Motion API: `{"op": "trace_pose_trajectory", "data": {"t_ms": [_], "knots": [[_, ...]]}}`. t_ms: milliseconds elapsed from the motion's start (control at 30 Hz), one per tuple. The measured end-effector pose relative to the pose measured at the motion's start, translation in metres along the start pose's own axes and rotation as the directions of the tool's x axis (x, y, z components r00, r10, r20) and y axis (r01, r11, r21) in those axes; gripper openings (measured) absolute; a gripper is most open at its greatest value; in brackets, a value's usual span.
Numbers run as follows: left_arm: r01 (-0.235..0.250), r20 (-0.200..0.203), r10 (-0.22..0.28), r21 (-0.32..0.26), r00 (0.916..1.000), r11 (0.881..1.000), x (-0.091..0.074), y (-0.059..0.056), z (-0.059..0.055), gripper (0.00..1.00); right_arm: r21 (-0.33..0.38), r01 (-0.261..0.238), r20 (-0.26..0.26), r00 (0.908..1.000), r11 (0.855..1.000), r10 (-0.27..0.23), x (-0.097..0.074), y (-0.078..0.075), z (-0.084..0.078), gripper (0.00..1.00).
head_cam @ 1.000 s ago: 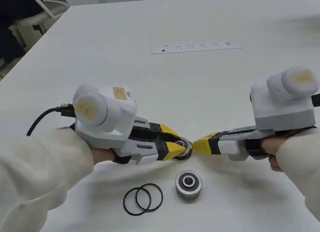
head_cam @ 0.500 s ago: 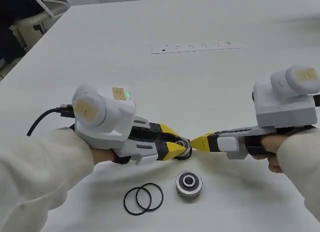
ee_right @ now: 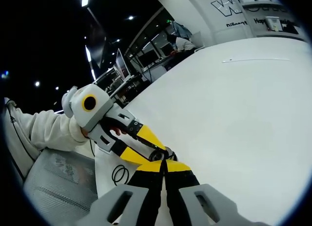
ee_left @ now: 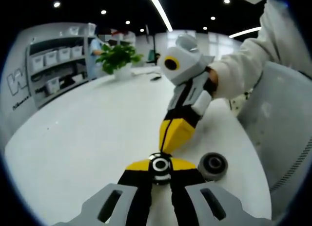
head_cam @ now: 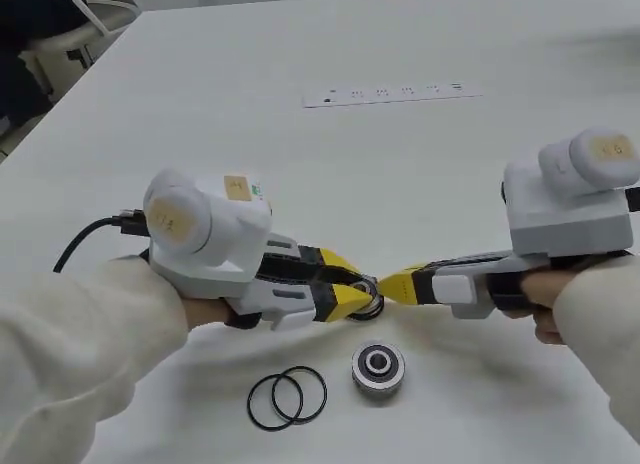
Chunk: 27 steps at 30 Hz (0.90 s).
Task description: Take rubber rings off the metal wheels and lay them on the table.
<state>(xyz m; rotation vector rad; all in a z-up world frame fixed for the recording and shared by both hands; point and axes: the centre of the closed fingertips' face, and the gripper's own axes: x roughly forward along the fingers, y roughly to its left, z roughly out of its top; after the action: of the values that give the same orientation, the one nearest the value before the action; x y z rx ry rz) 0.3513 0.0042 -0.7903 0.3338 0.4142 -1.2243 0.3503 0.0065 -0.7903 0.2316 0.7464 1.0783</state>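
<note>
Metal wheels (head_cam: 378, 370): two; loose rings (head_cam: 287, 396), seemingly two.

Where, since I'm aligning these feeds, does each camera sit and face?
Head view: on the headset, down at the table; both sleeves show.
Left gripper view: along the left hand-held gripper, toward the right hand-held gripper and sleeve.
Right gripper view: the reverse, toward the left sleeve.
All share the clamped metal wheel.

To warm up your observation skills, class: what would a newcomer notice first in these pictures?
Two yellow-tipped grippers meet nose to nose over the white table: the left gripper clamps a small metal wheel, and the right gripper, jaws closed, touches it. Below them in the head view lie a second wheel and, left of it, two overlapping rubber rings.
</note>
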Motion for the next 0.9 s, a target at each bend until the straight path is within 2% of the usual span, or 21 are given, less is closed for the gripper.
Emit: {"op": "trace_pose_trajectory", "data": {"t_ms": [367,900], "knots": [[0.0,0.003,0.0,-0.002,1.0,1.0,-0.0003,0.0014,-0.0009,0.14,-0.017,-0.011,0.0,0.9999,1.0,0.011,0.002,0.0022,0.0014,0.0],[-0.012,0.029,0.013,-0.01,0.9995,1.0,-0.0013,0.0036,-0.0023,0.14,-0.029,-0.016,0.006,0.9999,0.999,0.016,0.002,0.0044,0.0028,0.0]]}}
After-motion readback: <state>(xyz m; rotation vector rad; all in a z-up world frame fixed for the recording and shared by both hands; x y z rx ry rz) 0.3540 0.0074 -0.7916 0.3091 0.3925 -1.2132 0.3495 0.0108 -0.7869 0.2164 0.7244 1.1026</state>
